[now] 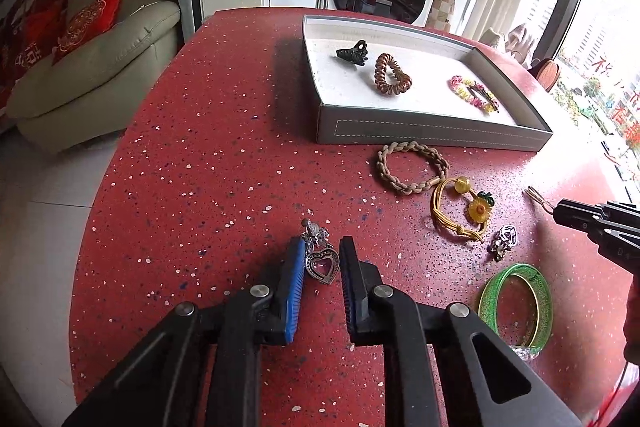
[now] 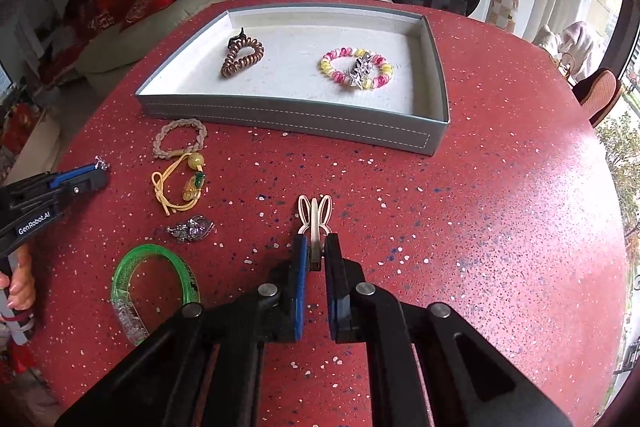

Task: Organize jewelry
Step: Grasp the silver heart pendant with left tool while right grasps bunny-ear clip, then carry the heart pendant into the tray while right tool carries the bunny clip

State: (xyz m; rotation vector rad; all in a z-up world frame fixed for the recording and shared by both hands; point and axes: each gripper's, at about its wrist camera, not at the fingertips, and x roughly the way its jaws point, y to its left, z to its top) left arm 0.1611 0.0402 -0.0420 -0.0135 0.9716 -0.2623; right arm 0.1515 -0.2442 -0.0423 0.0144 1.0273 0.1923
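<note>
A grey tray (image 1: 432, 133) (image 2: 288, 121) stands at the back of the red table and holds a black claw clip (image 1: 353, 53), a brown coil hair tie (image 1: 391, 74) (image 2: 242, 57) and a pink-yellow coil tie (image 1: 474, 94) (image 2: 356, 68). My left gripper (image 1: 320, 247) is open around a silver heart pendant (image 1: 322, 264) that lies on the table. My right gripper (image 2: 316, 247) is shut on a cream bunny-ear hair clip (image 2: 315, 217) just above the table.
On the table lie a beige braided bracelet (image 1: 412, 167) (image 2: 180, 139), a yellow cord bracelet with a sunflower (image 1: 464, 211) (image 2: 180, 187), a silver brooch (image 1: 505, 242) (image 2: 192, 228) and a green bangle (image 1: 516, 307) (image 2: 154, 291). A sofa and a washing machine stand beyond the table.
</note>
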